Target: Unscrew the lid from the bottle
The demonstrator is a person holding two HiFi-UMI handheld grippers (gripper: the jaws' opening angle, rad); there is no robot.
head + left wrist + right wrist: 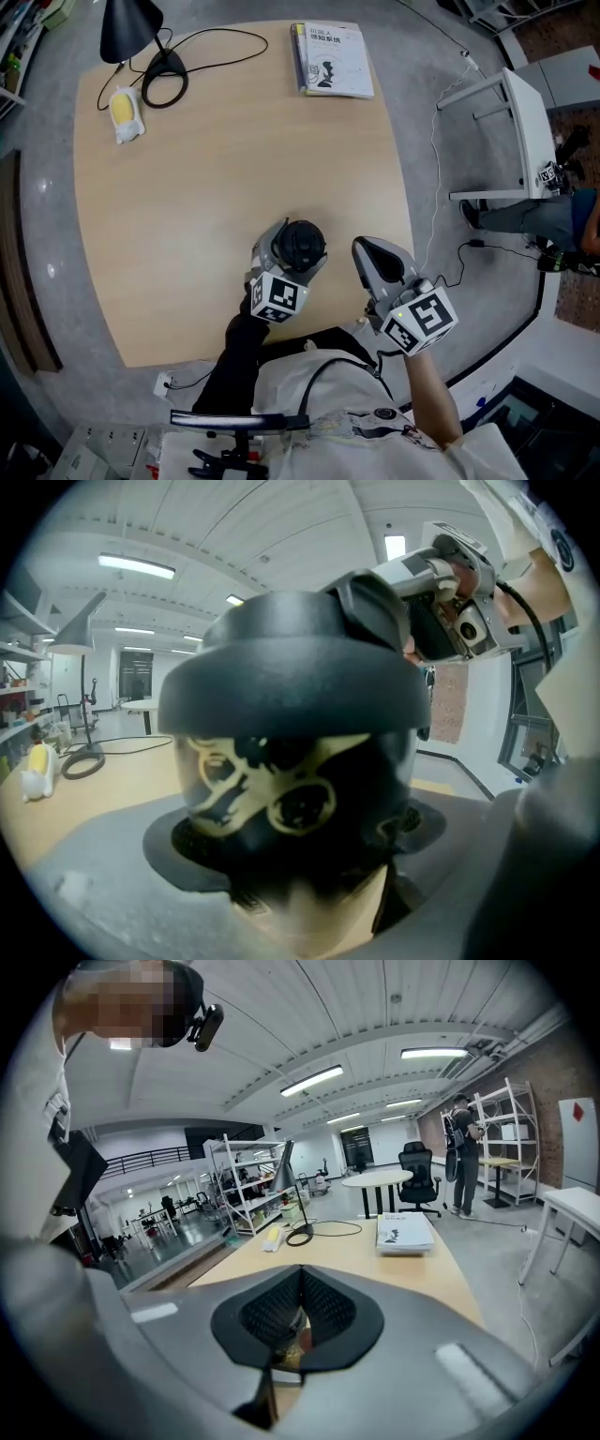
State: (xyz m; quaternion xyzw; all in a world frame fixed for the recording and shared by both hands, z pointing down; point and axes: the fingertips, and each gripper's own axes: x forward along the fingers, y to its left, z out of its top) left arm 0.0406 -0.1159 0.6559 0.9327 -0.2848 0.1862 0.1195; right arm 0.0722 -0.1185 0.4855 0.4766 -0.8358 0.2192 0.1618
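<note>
A dark bottle with a yellow pattern and a wide black lid stands upright between the jaws of my left gripper. The pads look pressed on its body just below the lid. In the head view the black lid shows from above near the table's front edge, with my left gripper around the bottle. My right gripper hovers just right of it, apart from the bottle. Its jaws are shut with nothing between them.
The wooden table carries a black desk lamp with a looped cable, a yellow and white object at the back left, and a book at the back edge. A white side table stands to the right.
</note>
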